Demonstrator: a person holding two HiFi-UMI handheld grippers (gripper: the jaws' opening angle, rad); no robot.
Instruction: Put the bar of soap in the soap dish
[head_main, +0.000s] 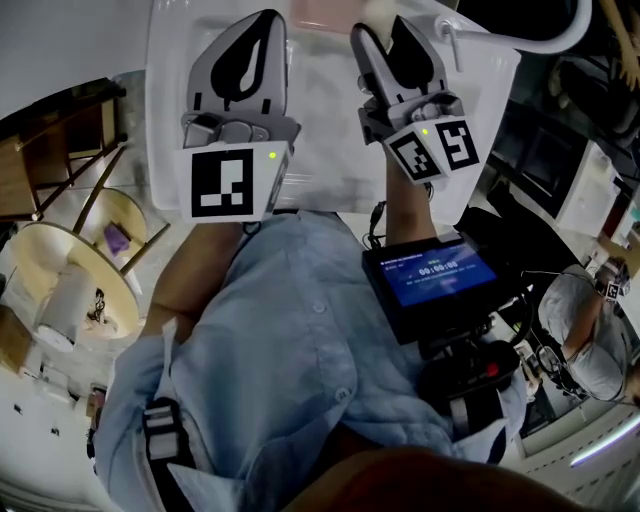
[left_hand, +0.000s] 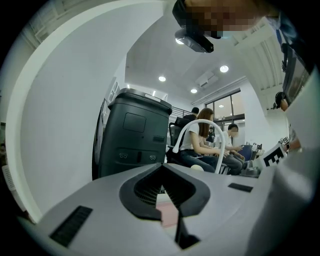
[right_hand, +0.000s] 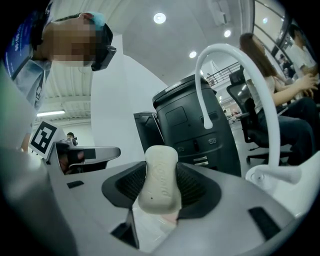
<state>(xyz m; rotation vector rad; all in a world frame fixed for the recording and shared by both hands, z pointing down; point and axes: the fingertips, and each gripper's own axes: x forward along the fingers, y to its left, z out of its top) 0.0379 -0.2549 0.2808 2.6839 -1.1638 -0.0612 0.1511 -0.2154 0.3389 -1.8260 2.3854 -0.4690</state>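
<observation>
An off-white oval bar of soap stands upright between the ribbed pads of my right gripper, which is shut on it. In the head view that gripper is held over a white basin top, with the soap's pale end at the frame's upper edge. My left gripper hangs beside it to the left, its jaws together and nothing in them. A pinkish thing, perhaps the soap dish, lies beyond both grippers; in the left gripper view it shows through the jaw gap.
A curved white faucet rises just right of the right gripper. A black bin stands behind the basin. People sit at desks further back. A round wooden table is at my left, and a black screen unit hangs at my chest.
</observation>
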